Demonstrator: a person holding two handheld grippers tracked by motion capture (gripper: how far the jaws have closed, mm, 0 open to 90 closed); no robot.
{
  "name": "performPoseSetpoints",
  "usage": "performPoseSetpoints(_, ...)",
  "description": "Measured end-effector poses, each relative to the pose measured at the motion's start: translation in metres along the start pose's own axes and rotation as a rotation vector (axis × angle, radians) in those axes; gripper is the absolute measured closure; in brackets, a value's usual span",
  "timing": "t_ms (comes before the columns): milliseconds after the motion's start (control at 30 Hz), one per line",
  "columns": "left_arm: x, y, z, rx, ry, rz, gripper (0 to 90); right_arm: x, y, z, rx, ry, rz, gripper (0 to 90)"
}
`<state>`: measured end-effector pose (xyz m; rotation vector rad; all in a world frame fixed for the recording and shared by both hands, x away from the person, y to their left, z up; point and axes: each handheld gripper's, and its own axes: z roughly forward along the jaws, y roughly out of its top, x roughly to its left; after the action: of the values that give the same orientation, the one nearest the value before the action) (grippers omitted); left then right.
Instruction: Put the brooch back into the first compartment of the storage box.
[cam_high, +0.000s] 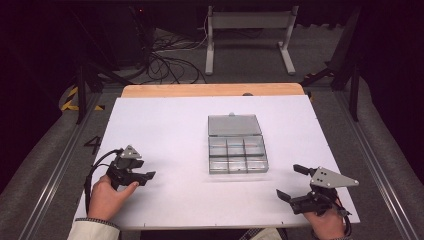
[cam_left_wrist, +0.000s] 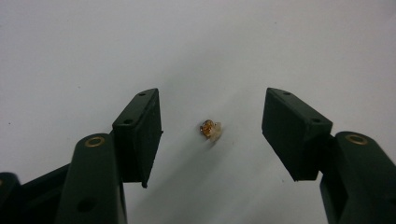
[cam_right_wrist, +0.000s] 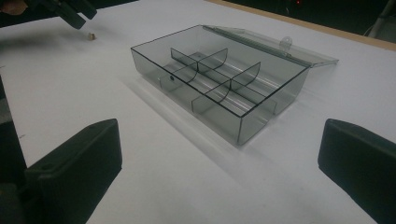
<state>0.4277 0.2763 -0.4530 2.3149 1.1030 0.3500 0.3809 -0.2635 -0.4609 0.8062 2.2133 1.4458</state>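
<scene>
A: Looking along your left tongs (cam_left_wrist: 212, 135), you have a small amber-and-white piece (cam_left_wrist: 210, 131) lying on the white tabletop (cam_left_wrist: 196, 46) between the two jaws, a little nearer the left jaw than the right, and not touched by either. The jaws are spread wide.

B: Which hand is nearer to it?

A: Your left, by far. In the right gripper view the piece (cam_right_wrist: 92, 36) sits just beside the tips of the left tongs (cam_right_wrist: 74, 15), well across the tabletop from your right tongs (cam_right_wrist: 219, 172), which are also spread and hold nothing.

B: Does the piece have a long axis to line up with?

A: I cannot tell; it is small, roundish and a little blurred. I judge a straight closing would catch it, though you might shift slightly to centre it first.

B: And the box?

A: The clear compartment box (cam_high: 237, 154) stands mid-tabletop with its lid (cam_high: 234, 125) laid open away from you, between your hands. From above you see its six cells, yet the piece is too small to make out there; the right gripper view shows the cells look empty.
</scene>
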Motion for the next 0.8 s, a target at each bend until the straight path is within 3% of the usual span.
performPoseSetpoints(800, -0.001, 0.001, 0.013, 0.082, -0.002, 0.032, 56.4, 0.0, 0.0, 0.001, 0.007, 0.005, 0.0, 0.4)
